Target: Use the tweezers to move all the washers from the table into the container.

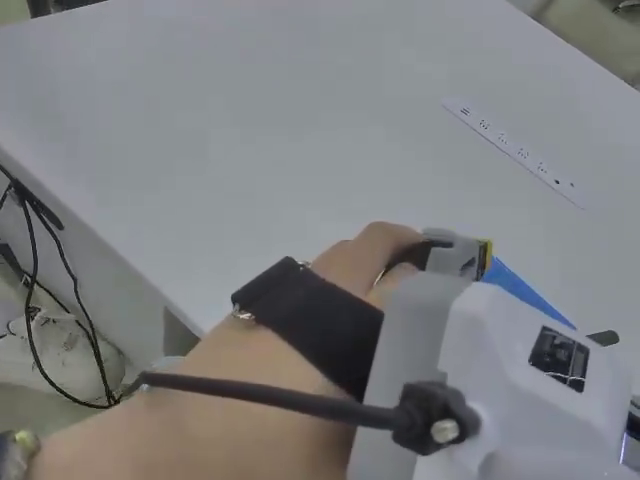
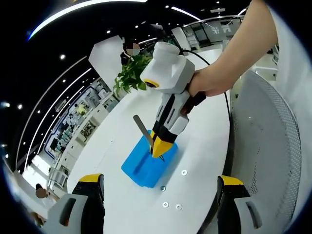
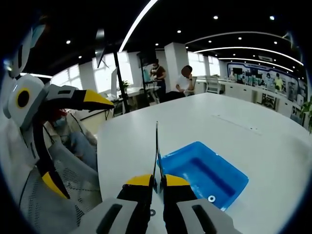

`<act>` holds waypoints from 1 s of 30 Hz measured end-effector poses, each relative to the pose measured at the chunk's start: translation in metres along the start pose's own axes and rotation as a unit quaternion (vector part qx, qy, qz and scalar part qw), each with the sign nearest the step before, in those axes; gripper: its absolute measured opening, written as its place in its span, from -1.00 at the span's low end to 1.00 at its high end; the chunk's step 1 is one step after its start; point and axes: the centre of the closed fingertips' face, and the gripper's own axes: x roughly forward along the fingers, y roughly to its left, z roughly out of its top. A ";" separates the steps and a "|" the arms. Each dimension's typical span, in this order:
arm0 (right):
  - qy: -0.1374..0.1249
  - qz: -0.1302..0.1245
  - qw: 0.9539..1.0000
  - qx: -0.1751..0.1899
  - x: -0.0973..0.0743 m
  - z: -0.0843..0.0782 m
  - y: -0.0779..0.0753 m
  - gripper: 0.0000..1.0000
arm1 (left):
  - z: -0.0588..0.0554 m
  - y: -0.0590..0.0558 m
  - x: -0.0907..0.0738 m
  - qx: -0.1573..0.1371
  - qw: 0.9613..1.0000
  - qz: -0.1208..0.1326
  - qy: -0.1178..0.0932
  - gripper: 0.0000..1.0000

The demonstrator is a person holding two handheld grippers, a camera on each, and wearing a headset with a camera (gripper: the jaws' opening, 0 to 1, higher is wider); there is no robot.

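Note:
The blue container (image 2: pixel 148 163) sits on the white table (image 2: pixel 112 141), and several washers (image 2: pixel 184 172) lie on the table by its near side. My right gripper (image 2: pixel 159 147) is shut on the tweezers (image 2: pixel 143 130), their tips down at the container. From the right gripper view the tweezers (image 3: pixel 157 146) stick out from my right gripper (image 3: pixel 158 181) beside the container (image 3: pixel 204 173), which holds one washer (image 3: pixel 211 198). My left gripper (image 2: pixel 160 195) stands open and empty, short of the washers. A hand holds a gripper (image 1: pixel 485 258) next to the blue container (image 1: pixel 520 285).
A mesh chair back (image 2: pixel 265 146) stands at the table's near edge. A plant (image 2: pixel 129 73) is at the far end of the table. Cables (image 1: pixel 40 300) hang below the table edge. Marks (image 1: pixel 515 150) run across the far tabletop. People sit at distant desks (image 3: pixel 185 78).

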 end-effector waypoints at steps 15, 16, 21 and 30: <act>0.000 -0.003 1.000 0.003 -0.001 -0.001 -0.002 -0.92 | -0.011 0.006 0.000 0.008 1.000 0.004 0.015 0.97; 0.000 -0.003 1.000 0.003 -0.001 -0.001 -0.002 -0.92 | -0.011 0.005 0.000 0.008 1.000 0.003 0.015 0.97; 0.000 -0.003 1.000 0.002 0.000 0.000 -0.001 -0.92 | -0.011 0.004 0.001 0.013 1.000 0.002 0.017 0.97; -0.001 -0.005 1.000 0.005 -0.001 -0.001 -0.003 -0.92 | -0.013 0.005 0.001 0.023 0.999 0.003 0.023 0.97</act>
